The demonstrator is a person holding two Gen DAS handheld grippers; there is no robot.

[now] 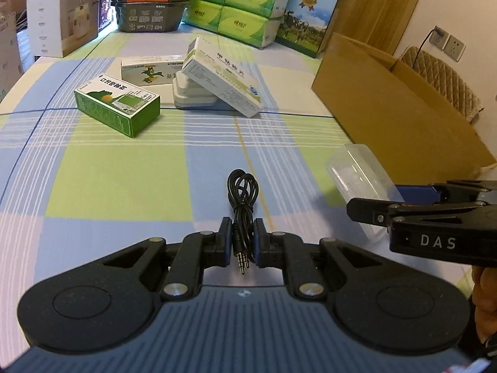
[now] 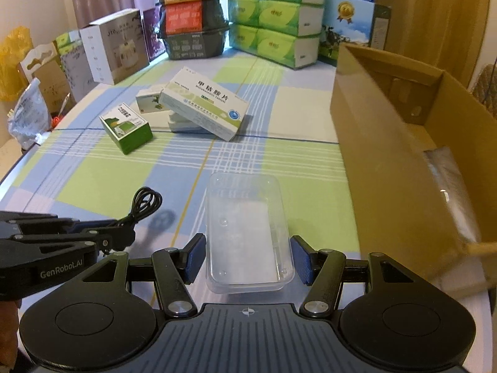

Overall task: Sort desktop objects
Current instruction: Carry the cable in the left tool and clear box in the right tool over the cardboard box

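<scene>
Two grippers work beside a cardboard box: left gripper clamped on a coiled black audio cable; right gripper, fingers apart, straddles a clear plastic container, long axis pointing away, box just right

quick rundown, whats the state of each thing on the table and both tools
left tool: shut on the coiled black audio cable
right tool: open, pads either side of the clear plastic tray
clear plastic tray: upright, empty
cardboard box: open-topped
white medicine box: tilted, propped on a white case
green box: lying flat
</scene>
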